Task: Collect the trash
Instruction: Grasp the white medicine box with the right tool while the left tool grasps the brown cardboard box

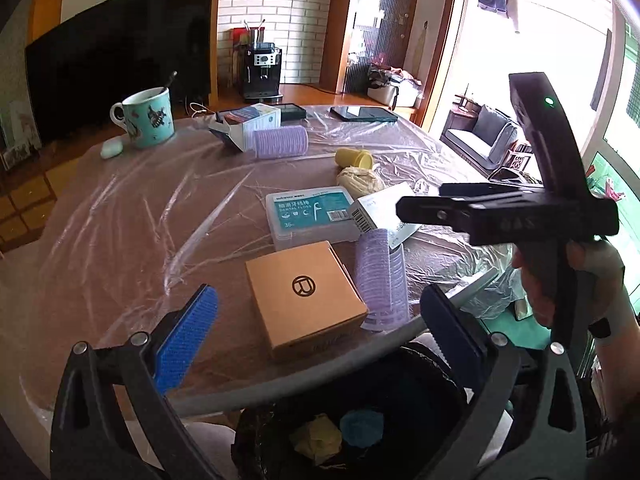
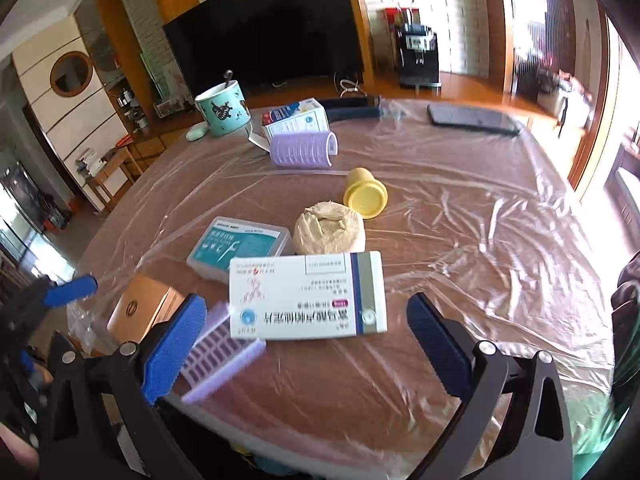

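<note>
Both the left tool (image 1: 316, 328) and the right tool (image 2: 306, 340) gape wide and hold nothing. Crumpled yellow and blue trash (image 1: 340, 432) lies in the black bin (image 1: 448, 376) under the table's (image 1: 120, 220) near edge, and a tan paper wad (image 2: 330, 228) sits mid-table.

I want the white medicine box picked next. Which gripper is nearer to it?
Right. The right gripper hangs open just in front of the white medicine box; the left gripper is open farther off, over the brown cardboard box.
</note>
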Tool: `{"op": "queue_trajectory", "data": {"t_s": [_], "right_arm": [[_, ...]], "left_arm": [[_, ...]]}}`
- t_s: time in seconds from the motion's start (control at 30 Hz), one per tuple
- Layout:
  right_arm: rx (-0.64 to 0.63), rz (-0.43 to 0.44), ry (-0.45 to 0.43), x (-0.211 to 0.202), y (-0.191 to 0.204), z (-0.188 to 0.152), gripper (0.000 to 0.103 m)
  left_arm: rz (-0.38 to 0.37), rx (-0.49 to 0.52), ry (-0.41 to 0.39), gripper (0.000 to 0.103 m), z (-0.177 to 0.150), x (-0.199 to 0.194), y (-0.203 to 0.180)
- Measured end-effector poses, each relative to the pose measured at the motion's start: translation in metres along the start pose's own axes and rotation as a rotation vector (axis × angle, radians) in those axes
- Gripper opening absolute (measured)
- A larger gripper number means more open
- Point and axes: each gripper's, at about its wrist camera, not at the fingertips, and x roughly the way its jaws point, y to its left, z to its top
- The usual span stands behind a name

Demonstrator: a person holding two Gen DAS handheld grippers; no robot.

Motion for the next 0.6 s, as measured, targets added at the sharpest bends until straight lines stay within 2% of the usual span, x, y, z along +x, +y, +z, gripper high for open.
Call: {"op": "queue_trajectory", "data": {"t_s": [0.13,0.23,0.4,0.5,0.6], "right_arm": [[0.023,0.009,0.032,0.019,0.0,0.008,0.099],[-0.007,-0.022,0.045,0.029,0.005,0.01,0.099],[-0.054,-0.053,0.065,0.042,0.008,0.011,0.099],[-0.037,-0.036,0.08,0.048,0.002,0.014,0.099],[-0.006,-0.006,0.075,0.049,-0.005,0.014,0.099]], "left_arm": [[0.023,0.018,0.014,0.101,0.001,0.012,0.001],[0.027,0.021,0.028,0.101,0.002,0.02,0.001],[0.03,0.001,0.045,0.101,0.004,0.031,0.006],[0.018,-0.022,0.049,0.101,0.004,0.036,0.012],[0.001,-0.045,0.049,0.089,0.004,0.039,0.018]]}}
